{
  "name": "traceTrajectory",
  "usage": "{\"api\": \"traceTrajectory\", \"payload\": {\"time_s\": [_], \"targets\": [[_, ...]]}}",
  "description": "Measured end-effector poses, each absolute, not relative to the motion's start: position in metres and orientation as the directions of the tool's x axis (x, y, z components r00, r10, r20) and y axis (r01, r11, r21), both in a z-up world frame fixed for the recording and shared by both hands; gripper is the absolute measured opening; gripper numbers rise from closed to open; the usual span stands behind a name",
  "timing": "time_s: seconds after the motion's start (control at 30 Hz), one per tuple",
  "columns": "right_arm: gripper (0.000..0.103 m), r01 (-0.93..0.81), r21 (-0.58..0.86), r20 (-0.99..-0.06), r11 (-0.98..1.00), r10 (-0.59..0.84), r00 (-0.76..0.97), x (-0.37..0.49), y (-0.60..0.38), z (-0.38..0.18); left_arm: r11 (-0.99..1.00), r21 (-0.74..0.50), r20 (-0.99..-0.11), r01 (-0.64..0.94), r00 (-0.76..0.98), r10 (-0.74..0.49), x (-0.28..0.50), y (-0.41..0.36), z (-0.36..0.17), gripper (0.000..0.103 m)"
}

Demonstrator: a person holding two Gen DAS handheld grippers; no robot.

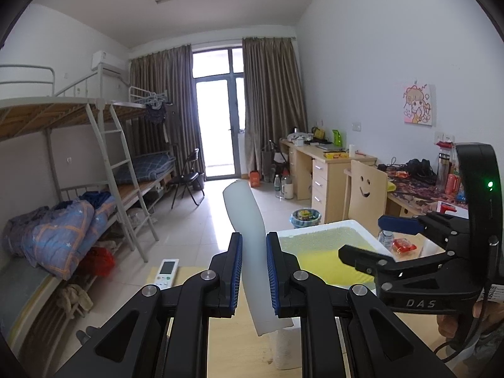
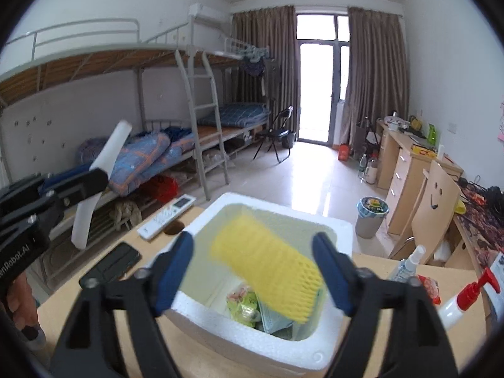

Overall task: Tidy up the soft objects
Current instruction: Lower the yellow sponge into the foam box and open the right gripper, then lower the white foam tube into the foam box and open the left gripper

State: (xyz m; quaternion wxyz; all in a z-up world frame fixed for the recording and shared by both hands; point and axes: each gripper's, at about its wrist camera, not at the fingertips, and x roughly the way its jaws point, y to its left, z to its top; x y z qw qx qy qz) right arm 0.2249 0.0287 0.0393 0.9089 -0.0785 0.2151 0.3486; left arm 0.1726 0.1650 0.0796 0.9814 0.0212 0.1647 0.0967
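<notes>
The left gripper clamps the white foam strip mid-length; its free ends may snag the foam box rim. The right gripper stands released above the yellow foam net.

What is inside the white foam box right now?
Inside the foam box lies a yellow foam net sleeve, blurred, between the open right gripper fingers. Under it sit green snack packets and a bluish-green packet; anything beneath the sleeve is hidden.
</notes>
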Motion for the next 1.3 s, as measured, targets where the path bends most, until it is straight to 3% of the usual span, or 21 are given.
{"api": "traceTrajectory", "payload": {"time_s": [0.57,1.3], "targets": [[0.090,-0.666,-0.024,-0.434,0.745,0.592,0.679,0.208,0.018,0.047,0.986,0.053,-0.349,-0.158,0.922,0.167,0.183,0.159,0.075,0.017],[0.090,-0.526,-0.025,-0.418,0.850,0.469,0.778,0.211,-0.047,0.047,0.999,0.032,-0.390,0.006,0.921,0.007,0.231,0.120,0.076,0.017]]}}
